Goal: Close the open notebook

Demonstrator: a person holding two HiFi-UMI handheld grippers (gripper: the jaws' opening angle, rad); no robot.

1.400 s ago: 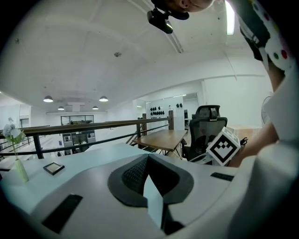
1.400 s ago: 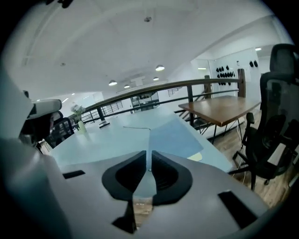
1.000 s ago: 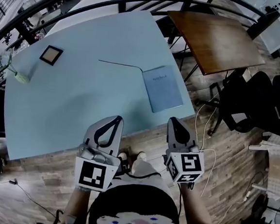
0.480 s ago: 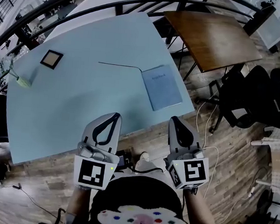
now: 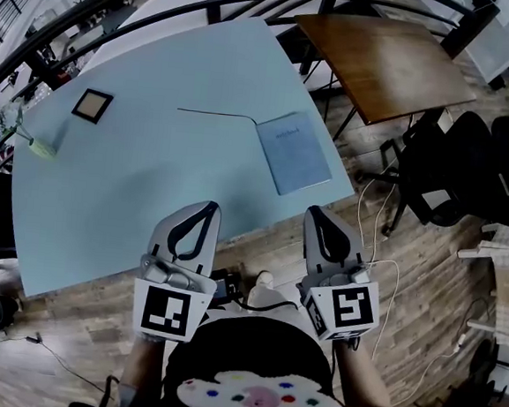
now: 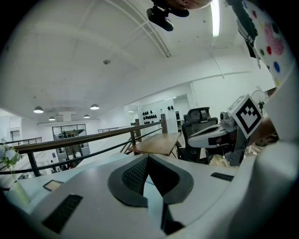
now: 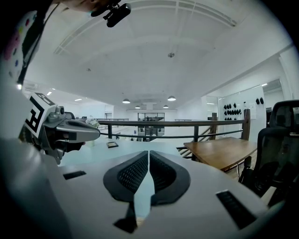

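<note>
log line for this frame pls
notebook: closed, flat on table | left gripper: jaws shut, empty | right gripper: jaws shut, empty

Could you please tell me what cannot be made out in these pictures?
Head view: print on the notebook cover, too small to read.
Head view: thin dark line beside it, too thin to identify.
Head view: small framed square, contents too small.
Gripper views: notebook hidden behind left gripper and right gripper bodies.
</note>
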